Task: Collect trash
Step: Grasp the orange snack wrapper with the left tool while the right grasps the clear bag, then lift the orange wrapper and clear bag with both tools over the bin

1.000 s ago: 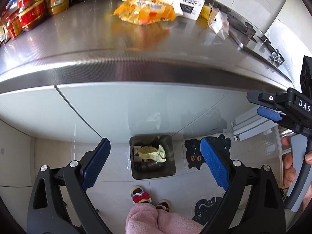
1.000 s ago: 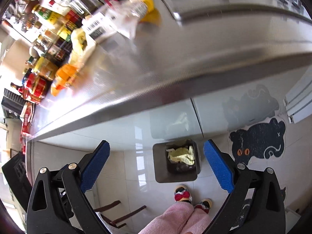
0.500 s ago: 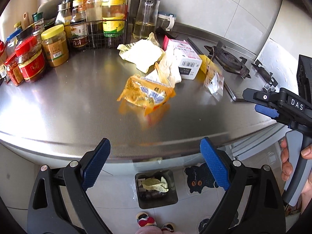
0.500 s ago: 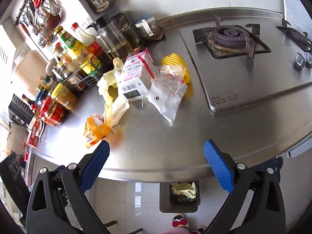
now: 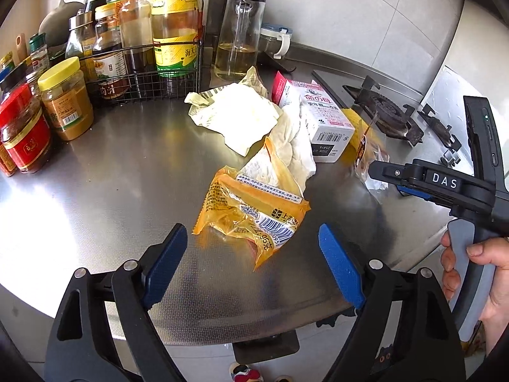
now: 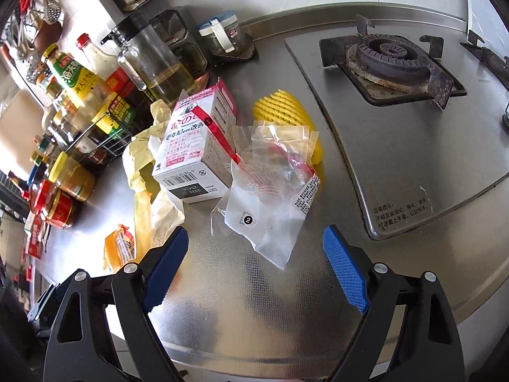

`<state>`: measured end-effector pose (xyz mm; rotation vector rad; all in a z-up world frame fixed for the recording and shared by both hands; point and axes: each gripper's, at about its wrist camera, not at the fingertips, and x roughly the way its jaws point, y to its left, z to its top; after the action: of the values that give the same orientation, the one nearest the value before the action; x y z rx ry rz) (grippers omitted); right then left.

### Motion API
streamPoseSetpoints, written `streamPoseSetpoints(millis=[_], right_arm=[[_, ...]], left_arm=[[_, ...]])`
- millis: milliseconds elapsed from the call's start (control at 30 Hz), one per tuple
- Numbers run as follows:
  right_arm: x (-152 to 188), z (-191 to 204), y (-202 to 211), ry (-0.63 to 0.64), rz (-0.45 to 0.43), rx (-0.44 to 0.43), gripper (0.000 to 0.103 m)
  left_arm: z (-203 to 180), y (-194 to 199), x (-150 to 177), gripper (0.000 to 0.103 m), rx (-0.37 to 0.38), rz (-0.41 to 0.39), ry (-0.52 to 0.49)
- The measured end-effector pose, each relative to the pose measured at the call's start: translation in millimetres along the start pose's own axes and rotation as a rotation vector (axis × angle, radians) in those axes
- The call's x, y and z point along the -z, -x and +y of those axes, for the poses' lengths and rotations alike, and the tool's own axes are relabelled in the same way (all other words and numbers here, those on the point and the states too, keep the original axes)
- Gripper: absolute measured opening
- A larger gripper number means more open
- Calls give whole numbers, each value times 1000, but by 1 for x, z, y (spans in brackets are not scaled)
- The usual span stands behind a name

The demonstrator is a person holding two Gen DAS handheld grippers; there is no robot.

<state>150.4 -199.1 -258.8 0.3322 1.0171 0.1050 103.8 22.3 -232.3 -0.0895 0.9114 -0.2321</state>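
Observation:
Trash lies on the steel counter point(image 5: 111, 175): an orange snack wrapper point(image 5: 254, 210), crumpled white paper point(image 5: 241, 117), a pink-and-white carton point(image 5: 321, 121), a clear plastic bag point(image 6: 270, 197) and yellow foam netting point(image 6: 283, 111). My left gripper point(image 5: 253, 254) is open and empty, just short of the orange wrapper. My right gripper point(image 6: 254, 261) is open and empty, just short of the clear bag; it also shows in the left wrist view point(image 5: 413, 181). The carton point(image 6: 194, 146) and wrapper point(image 6: 119, 248) show in the right wrist view.
Sauce bottles in a wire rack point(image 5: 143, 63), jars point(image 5: 65, 98) and an oil dispenser point(image 5: 238, 31) line the counter's back left. A gas hob point(image 6: 391, 60) lies to the right. A floor bin point(image 5: 265, 348) peeks out below the counter edge.
Both grippers have risen from below the counter edge, over the floor bin, and moved in above the counter toward the trash. Both stay open and empty.

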Motion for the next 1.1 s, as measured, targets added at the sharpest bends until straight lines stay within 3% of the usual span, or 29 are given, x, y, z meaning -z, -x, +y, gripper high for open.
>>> streamPoseSetpoints(millis=[133, 200, 267, 333, 367, 400, 567, 600, 867, 1100], right_arm=[[1, -1, -11, -1, 23, 2, 68], [2, -2, -14, 2, 35, -10, 47], [3, -1, -13, 21, 29, -11, 35], [4, -1, -11, 31, 24, -9, 25], [6, -1, -9, 36, 21, -9, 15], [7, -1, -7, 44, 12, -2, 13], [12, 0, 9, 67, -21, -10, 8], [12, 0, 13, 69, -25, -14, 8], [25, 11, 45, 89, -55, -63, 8], [57, 15, 82, 119, -61, -95, 8]], left_arm=[[-1, -12, 0, 62, 14, 30, -19], [0, -17, 2, 53, 24, 41, -19], [0, -21, 2, 42, 36, 49, -24], [0, -25, 2, 24, 44, 60, -37], [-1, -25, 2, 23, 50, 58, -41], [-1, -25, 3, 21, 54, 55, -47], [-5, -16, 4, 13, 70, 27, -69], [-7, -13, 4, 6, 68, 21, -73], [-19, 23, 14, 5, 63, -34, -83], [-37, 62, 41, 5, 58, -58, -78]])
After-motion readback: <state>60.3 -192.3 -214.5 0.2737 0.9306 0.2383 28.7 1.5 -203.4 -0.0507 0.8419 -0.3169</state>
